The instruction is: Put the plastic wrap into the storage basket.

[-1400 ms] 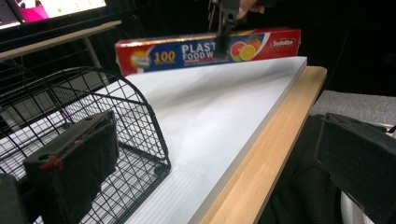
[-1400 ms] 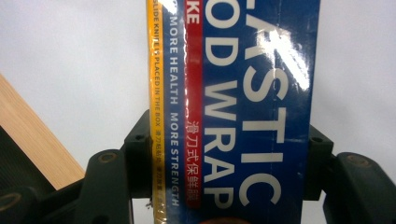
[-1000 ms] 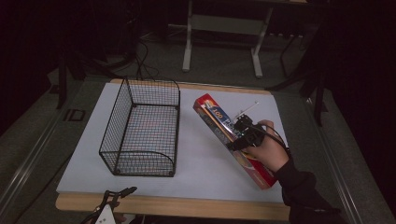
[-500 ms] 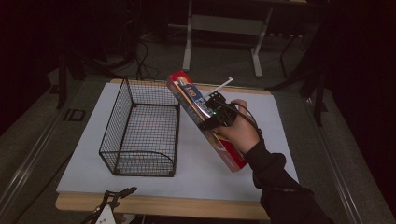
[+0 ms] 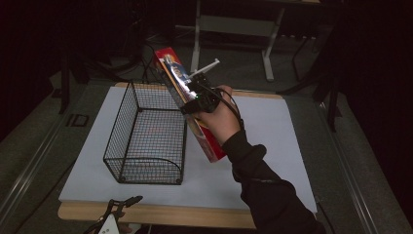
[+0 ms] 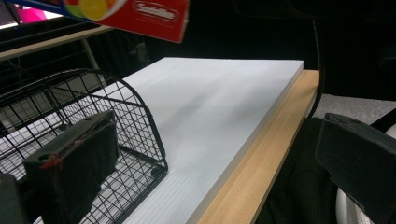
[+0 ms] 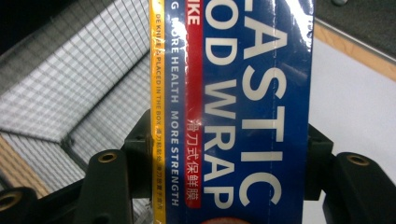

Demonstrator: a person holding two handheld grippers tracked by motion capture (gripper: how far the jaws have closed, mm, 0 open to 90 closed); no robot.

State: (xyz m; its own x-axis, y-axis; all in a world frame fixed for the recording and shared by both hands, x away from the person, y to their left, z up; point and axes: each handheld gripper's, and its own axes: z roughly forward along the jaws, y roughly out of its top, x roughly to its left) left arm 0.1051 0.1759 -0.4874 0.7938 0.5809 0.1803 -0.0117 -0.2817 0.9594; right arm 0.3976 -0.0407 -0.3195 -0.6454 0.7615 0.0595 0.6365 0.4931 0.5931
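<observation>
Nearest the person, the left gripper (image 5: 117,207) hangs off the front edge of the surface (image 5: 272,161), its jaws spread and empty. Farther in, the right gripper (image 5: 197,100) pinches the plastic wrap box (image 5: 207,141) across its width, holding it in the air, tilted, top end leaning over the right wall of the wire basket (image 5: 146,131), lower end above the white mat. The step looks like loading the box into the basket. To do it well, swing the lower end over the rim first, line the long box up with the basket's length, then lower it — releasing only once it rests on the mesh floor. Half a second ago the box sat lower and farther right; it has risen and moved toward the basket.
</observation>
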